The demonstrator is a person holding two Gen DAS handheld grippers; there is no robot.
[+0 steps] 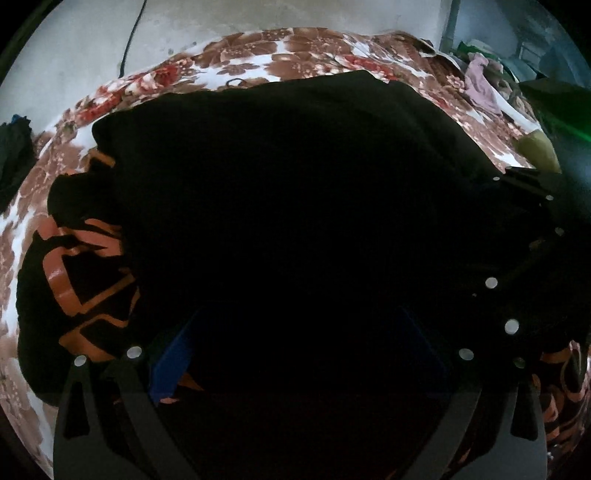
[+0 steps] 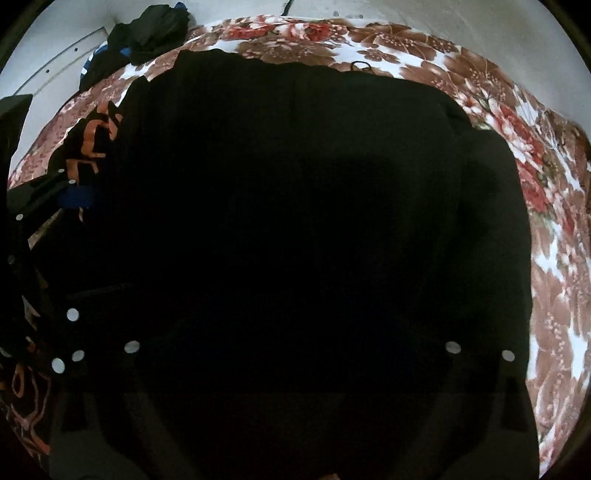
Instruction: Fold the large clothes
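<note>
While the black garment [image 1: 295, 177] lies spread on the floral bedsheet [image 1: 258, 55], left gripper [image 1: 299, 354] and right gripper [image 2: 291, 350] hover over it, jaws wide apart, gripping nothing.

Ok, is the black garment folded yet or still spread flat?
Partly folded: the black garment has a plain layer turned over its orange print, which shows only at the edges, on the floral sheet.

A bed with a brown, red and white floral cover [image 2: 424, 48] stood against a pale wall [image 1: 184, 22]. Loose clothes [image 1: 480, 81] lay piled at its far corner.
</note>
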